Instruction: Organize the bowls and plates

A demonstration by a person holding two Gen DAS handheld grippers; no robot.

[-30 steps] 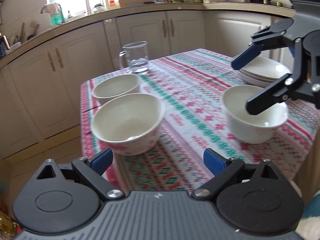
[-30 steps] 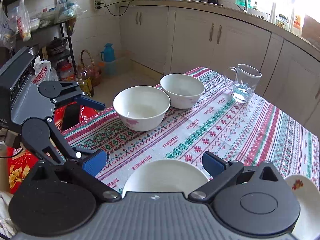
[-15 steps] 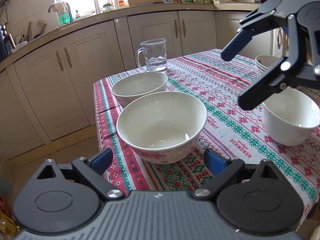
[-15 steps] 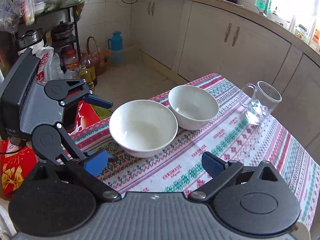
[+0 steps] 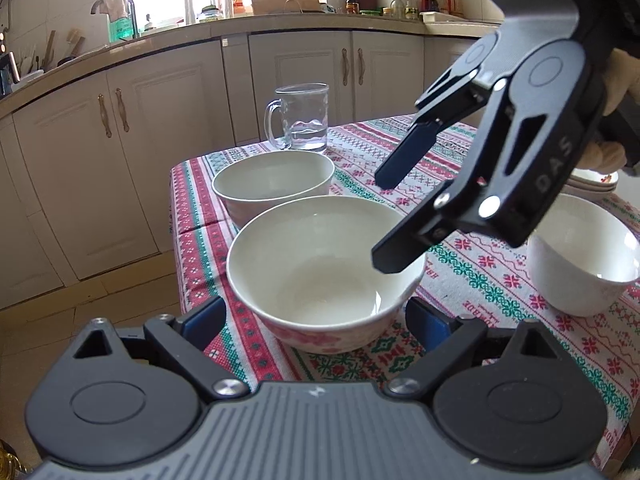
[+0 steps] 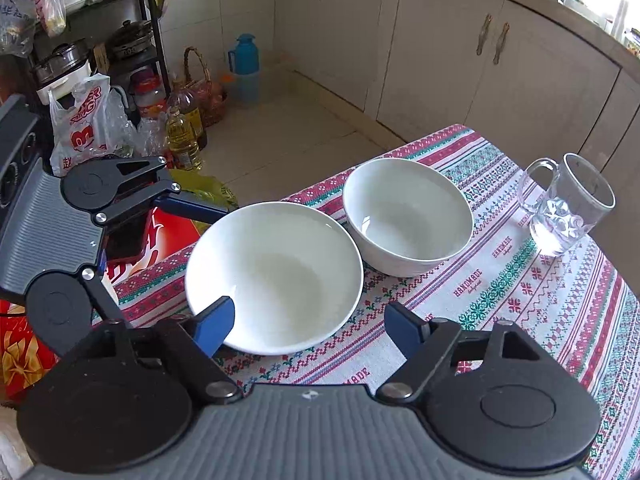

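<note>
White round bowl [image 5: 326,268] with pink flowers outside, upright, mouth up, near the table [image 5: 492,280] corner, second bowl [image 5: 274,182] touching behind, left hand-held gripper [image 5: 316,320] closing around it without touching, right hand-held gripper [image 6: 308,326] closing over its rim.

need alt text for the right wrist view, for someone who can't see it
The right gripper, jaws closing, reaches down around the near rim of a large white bowl on a patterned tablecloth, not yet gripping. The left gripper flanks the bowl's far side. A second white bowl and a glass mug stand behind.
</note>
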